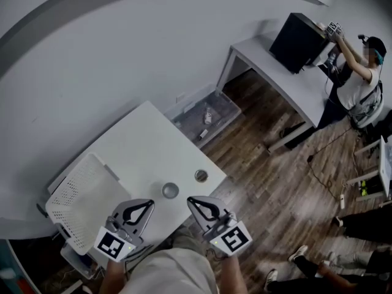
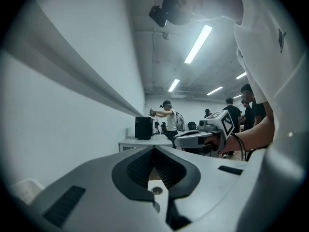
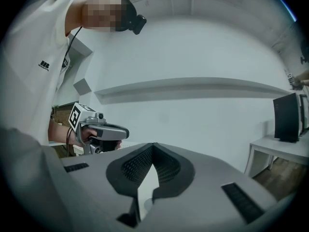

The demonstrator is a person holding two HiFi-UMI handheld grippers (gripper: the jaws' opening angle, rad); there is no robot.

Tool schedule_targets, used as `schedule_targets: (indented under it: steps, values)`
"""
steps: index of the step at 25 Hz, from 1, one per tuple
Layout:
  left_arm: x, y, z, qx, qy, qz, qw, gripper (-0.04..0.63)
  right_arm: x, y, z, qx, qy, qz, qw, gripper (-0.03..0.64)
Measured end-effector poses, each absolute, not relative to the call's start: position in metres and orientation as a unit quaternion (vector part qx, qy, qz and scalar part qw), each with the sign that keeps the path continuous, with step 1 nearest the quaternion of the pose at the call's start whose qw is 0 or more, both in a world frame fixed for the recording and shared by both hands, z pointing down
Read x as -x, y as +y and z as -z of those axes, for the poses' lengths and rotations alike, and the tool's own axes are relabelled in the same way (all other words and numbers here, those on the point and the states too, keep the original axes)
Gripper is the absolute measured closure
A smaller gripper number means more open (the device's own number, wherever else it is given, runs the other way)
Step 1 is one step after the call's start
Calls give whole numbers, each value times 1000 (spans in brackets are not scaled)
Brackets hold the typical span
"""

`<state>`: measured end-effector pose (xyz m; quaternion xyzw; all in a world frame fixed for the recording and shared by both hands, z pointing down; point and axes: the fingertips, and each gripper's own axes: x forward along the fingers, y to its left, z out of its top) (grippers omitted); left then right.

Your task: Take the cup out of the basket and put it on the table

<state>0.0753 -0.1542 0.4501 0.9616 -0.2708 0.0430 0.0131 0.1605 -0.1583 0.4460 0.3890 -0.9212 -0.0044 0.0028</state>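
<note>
- While the small round grey cup (image 1: pixel 170 190) stands on the white counter (image 1: pixel 147 139) near its front edge, the white perforated basket (image 1: pixel 79 201) sits apart at its left edge.
- The left gripper (image 1: pixel 147 204) has its jaws clenched on nothing.
- The right gripper (image 1: pixel 192 201) likewise.

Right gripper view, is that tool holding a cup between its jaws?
No, the right tool has its jaws shut together with nothing between them.
</note>
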Motion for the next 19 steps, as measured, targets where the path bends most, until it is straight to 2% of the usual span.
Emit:
schedule_targets:
  steps: [19]
  values:
    - [-70,-149,-436,-962,-271,-45,-12,595,-162,-150,-441,-390,-920,32,25,607]
